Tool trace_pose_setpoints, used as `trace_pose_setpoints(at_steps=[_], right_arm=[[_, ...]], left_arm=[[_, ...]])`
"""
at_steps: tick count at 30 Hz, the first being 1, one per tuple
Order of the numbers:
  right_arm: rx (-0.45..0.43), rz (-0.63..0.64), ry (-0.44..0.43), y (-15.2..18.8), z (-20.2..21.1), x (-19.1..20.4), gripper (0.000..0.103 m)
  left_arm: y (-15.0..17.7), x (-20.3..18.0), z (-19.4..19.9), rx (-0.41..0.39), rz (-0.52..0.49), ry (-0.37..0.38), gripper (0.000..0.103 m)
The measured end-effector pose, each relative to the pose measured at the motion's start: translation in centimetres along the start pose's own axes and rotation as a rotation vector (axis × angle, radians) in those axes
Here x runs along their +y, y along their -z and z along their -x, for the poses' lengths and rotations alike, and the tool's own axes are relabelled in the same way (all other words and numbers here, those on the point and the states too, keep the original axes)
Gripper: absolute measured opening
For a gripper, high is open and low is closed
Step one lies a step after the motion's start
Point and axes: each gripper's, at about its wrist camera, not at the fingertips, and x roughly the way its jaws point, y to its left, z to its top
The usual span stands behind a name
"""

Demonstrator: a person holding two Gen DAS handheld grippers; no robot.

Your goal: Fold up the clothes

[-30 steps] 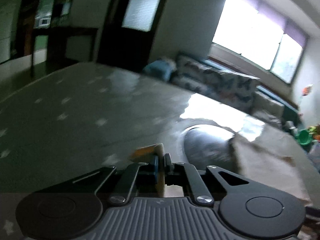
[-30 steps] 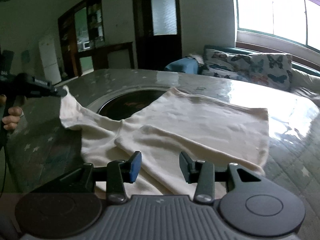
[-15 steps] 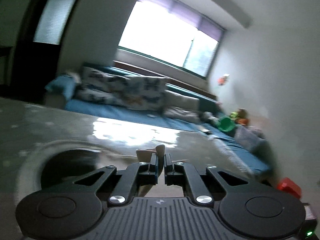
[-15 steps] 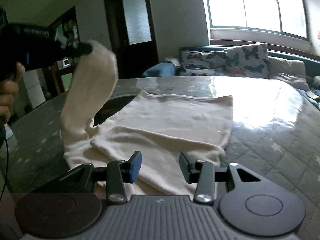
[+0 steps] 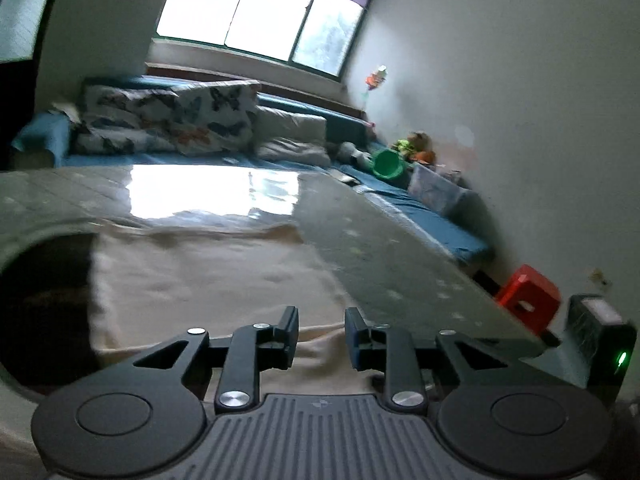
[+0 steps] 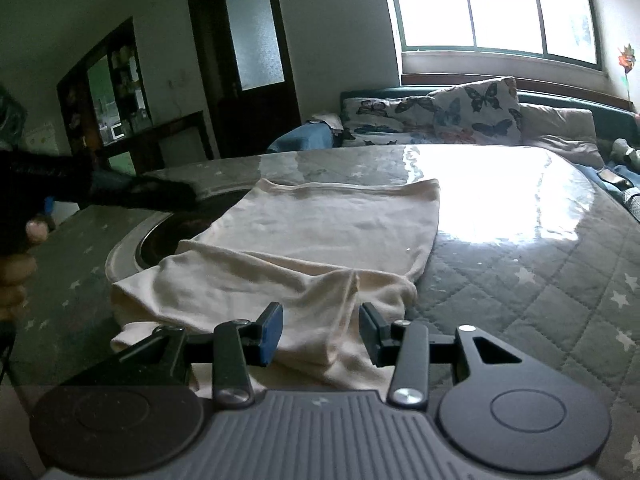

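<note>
Now left tool (image 5: 322, 338) angled down above cream garment (image 6: 320, 240), jaws opening, empty, right tool (image 6: 320, 332) gaping, empty.

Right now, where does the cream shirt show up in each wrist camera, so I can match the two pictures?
Left wrist: cream shirt lies lower centre-left, ahead of the opening left gripper.
Right wrist: it fills the centre, running under the right gripper.
Shared landmark: butterfly pillows below the window.

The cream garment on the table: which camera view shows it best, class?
The right wrist view: the cream garment lies sharp and almost whole on the table, folds visible. The left wrist view shows the garment blurred, its near part hidden behind the gripper.
</note>
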Motion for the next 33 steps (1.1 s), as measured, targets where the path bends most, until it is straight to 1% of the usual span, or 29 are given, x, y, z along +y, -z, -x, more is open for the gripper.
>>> trace_pose_setpoints(at_steps=[1, 3, 6, 8, 10, 15, 19, 23, 24, 25, 26, 27, 28, 31, 33], right_arm=[[-0.001, -0.003, 0.001, -0.1, 0.0, -0.1, 0.042], [-0.001, -0.019, -0.002, -0.3, -0.1, -0.3, 0.042], [0.0, -0.041, -0.005, -0.7, -0.4, -0.6, 0.042], [0.01, -0.042, -0.003, -0.9, -1.1, -0.6, 0.042], [0.017, -0.044, 0.001, -1.0, -1.7, -0.5, 0.042], [0.025, -0.021, 0.051, -1.5, -3.1, -0.3, 0.042], [0.043, -0.024, 0.054, -1.6, -3.9, -0.4, 0.041], [0.048, -0.009, 0.052, -1.6, -4.2, 0.0, 0.029], [0.047, -0.005, 0.054, -1.6, -4.3, 0.0, 0.023], [0.046, -0.001, 0.057, -1.6, -4.3, 0.1, 0.02], [0.042, 0.003, 0.063, -1.6, -4.4, 0.2, 0.014], [0.039, 0.009, 0.067, -1.7, -4.4, 0.2, 0.013], [0.033, 0.011, 0.067, -1.8, -4.3, 0.2, 0.012], [0.008, 0.029, 0.077, -2.2, -3.9, 0.4, 0.01], [0.006, 0.027, 0.084, -2.3, -4.0, 0.1, 0.01]], left_arm=[[0.2, 0.8, 0.7, -0.007, -0.014, -0.024, 0.028], [1.3, 1.8, 2.2, -0.005, -0.081, -0.097, 0.028], [3.5, 2.8, 3.6, 0.039, -0.172, -0.188, 0.028], [5.1, 3.1, 4.4, 0.071, -0.2, -0.227, 0.028], [6.5, 3.1, 4.8, 0.093, -0.212, -0.251, 0.031], [7.5, 3.8, 4.3, 0.107, -0.219, -0.257, 0.032], [7.7, 3.4, 4.3, 0.112, -0.246, -0.254, 0.032], [7.9, 3.0, 3.8, 0.113, -0.275, -0.263, 0.03], [7.9, 3.0, 3.6, 0.114, -0.277, -0.269, 0.022], [8.0, 3.0, 3.6, 0.113, -0.274, -0.276, 0.008], [8.0, 3.0, 3.7, 0.112, -0.269, -0.283, 0.007], [8.1, 3.0, 3.7, 0.11, -0.265, -0.291, 0.003], [8.1, 2.9, 3.9, 0.105, -0.262, -0.297, 0.002], [8.1, 2.8, 4.7, 0.091, -0.255, -0.311, 0.002], [8.3, 2.8, 4.9, 0.1, -0.253, -0.313, 0.002]])
